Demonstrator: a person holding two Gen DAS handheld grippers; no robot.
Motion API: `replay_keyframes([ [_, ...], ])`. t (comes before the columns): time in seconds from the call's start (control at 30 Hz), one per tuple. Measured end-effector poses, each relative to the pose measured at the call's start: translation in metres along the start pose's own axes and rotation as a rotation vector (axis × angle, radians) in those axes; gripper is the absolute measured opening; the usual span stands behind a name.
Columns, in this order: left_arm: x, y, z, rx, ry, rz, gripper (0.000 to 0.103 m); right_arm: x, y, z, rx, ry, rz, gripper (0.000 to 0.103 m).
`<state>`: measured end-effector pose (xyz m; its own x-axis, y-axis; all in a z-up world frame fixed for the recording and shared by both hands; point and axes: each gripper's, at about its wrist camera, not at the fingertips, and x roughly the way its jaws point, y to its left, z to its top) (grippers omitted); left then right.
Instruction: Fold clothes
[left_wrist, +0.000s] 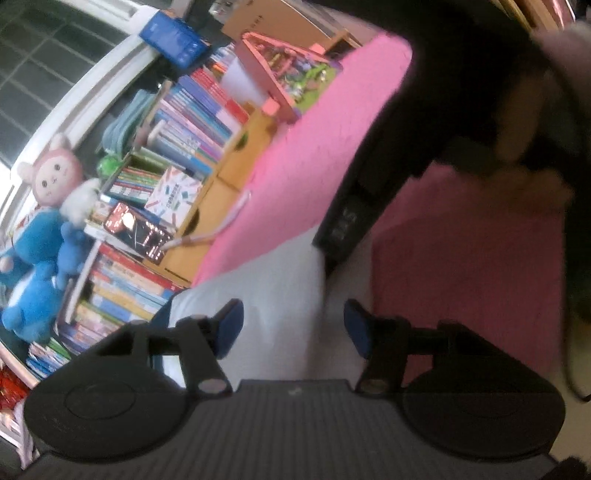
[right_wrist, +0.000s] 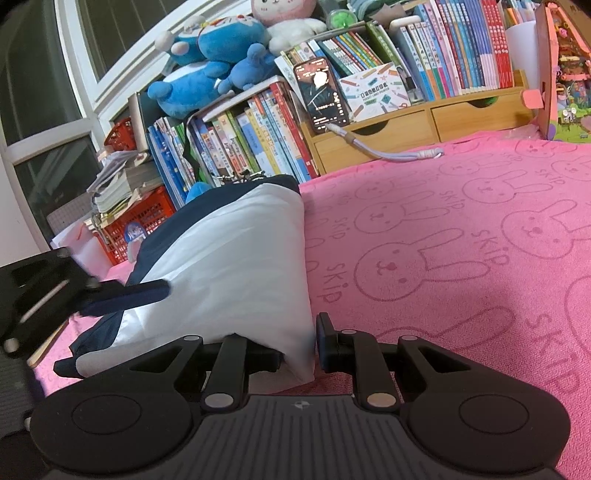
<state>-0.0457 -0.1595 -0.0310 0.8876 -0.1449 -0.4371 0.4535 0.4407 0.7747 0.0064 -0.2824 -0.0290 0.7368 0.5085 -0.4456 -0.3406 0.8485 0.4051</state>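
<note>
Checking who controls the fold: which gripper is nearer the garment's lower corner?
Right. The right gripper is clamped on the corner of the white and navy garment; the left gripper sits farther up its side.

Place: a home, likely a child's bedroom or study corner.
Surface: pink terry cloth printed with rabbits and "SKIP" (right_wrist: 461, 236), filling the right of the frame.
Books: rows of colourful children's books (right_wrist: 454, 51) in a pale wooden desktop shelf with drawers (right_wrist: 406, 129), top centre.
Toys: blue and pink plush animals (right_wrist: 207, 70), upper left.
Window: white-framed dark window (right_wrist: 44, 74), far left.
</note>
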Motion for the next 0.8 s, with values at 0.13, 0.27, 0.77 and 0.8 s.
replay_keyframes([
  [0.13, 0.003, 0.004, 0.000, 0.036, -0.002, 0.026, 0.055, 0.000, 0.001, -0.001, -0.005, -0.002, -0.004, 0.020],
  [0.27, 0.017, 0.002, 0.005, 0.063, 0.001, 0.033, 0.046, 0.000, 0.002, -0.001, -0.012, -0.005, -0.010, 0.020],
  [0.77, 0.022, -0.003, -0.038, 0.144, 0.130, 0.097, 0.006, -0.001, 0.004, -0.002, -0.011, -0.034, -0.067, 0.020],
  [0.8, 0.019, -0.001, -0.046, 0.136, 0.153, 0.106, 0.006, -0.001, 0.004, -0.002, -0.011, -0.035, -0.068, 0.020],
])
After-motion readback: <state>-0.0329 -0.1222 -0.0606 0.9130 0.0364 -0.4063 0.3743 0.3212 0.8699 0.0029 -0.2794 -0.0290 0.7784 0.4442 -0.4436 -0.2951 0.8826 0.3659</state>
